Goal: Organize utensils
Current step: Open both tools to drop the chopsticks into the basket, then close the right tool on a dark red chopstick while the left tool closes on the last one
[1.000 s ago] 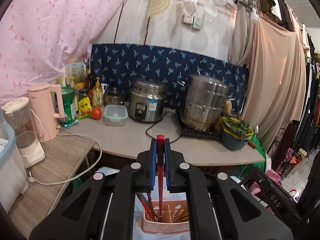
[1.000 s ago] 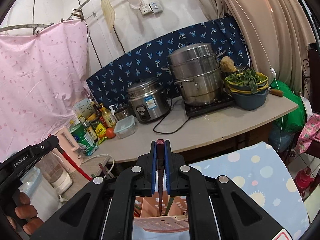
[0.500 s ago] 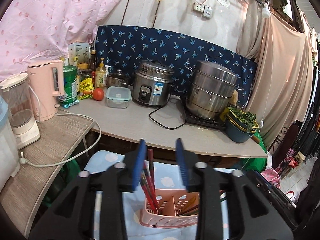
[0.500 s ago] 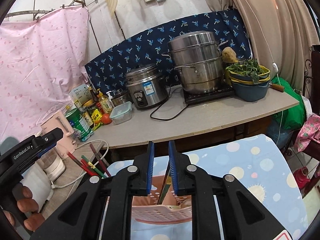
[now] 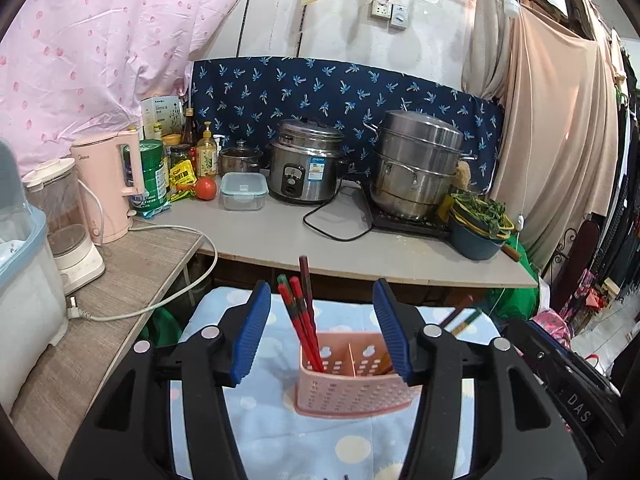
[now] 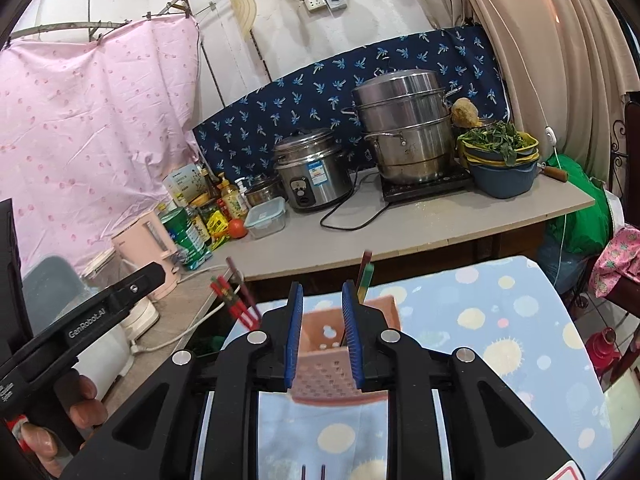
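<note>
We hold both grippers above a pink slotted utensil caddy (image 5: pixel 352 376) that stands on a blue spotted cloth (image 5: pixel 280 432), in front of a crowded kitchen counter (image 5: pixel 360 248). Our left gripper (image 5: pixel 320 334) has its jaws spread wide and carries nothing; our right gripper (image 6: pixel 322 332) is parted more narrowly and is likewise empty. The red chopsticks (image 5: pixel 302 320) lean in the caddy's left compartment, their tips fanned out above the rim, and a darker pair (image 5: pixel 460 316) slants out of the right compartment.

The caddy looks light and tall for its base, and the sticks all lean outward, so we judge tipping to be the main risk: a jaw brushing a raised tip on the way out could lever the caddy over and spill the lot. The soft cloth beneath may also let it slide or rock. In the right wrist view the caddy sits directly between our blue pads (image 6: pixel 294 340), with chopsticks just beyond them, so a careless closing could snag the rim. Two more stick ends (image 6: pixel 314 472) appear at the bottom edge there; what they are we cannot tell.
</note>
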Demonstrator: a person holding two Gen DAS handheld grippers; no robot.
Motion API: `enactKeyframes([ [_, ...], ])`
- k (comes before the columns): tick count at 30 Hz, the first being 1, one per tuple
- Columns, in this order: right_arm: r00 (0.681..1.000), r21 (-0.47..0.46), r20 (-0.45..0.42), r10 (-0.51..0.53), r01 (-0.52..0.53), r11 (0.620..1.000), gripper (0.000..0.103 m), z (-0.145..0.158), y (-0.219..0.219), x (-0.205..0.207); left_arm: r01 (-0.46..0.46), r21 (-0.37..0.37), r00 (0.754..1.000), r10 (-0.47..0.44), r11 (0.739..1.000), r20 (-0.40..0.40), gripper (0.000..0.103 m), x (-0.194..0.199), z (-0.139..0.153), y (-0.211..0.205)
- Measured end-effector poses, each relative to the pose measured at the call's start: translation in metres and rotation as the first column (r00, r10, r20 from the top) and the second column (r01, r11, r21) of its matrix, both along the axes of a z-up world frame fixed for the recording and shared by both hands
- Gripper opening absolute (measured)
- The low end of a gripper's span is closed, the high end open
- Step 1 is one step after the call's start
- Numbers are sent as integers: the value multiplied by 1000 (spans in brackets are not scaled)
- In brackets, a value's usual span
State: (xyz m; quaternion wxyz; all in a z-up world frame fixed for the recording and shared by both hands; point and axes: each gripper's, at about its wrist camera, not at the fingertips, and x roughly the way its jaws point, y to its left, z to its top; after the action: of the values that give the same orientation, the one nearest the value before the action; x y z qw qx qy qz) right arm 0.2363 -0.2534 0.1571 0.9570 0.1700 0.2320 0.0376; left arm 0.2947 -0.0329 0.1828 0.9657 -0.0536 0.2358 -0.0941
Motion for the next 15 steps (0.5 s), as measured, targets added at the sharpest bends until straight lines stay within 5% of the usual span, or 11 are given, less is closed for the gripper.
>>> enactKeyframes([
  [15, 990, -68, -128, 53, -62, 996, 21, -51, 26, -90, 12, 86, 992, -1, 996, -124, 57, -77, -55, 2],
])
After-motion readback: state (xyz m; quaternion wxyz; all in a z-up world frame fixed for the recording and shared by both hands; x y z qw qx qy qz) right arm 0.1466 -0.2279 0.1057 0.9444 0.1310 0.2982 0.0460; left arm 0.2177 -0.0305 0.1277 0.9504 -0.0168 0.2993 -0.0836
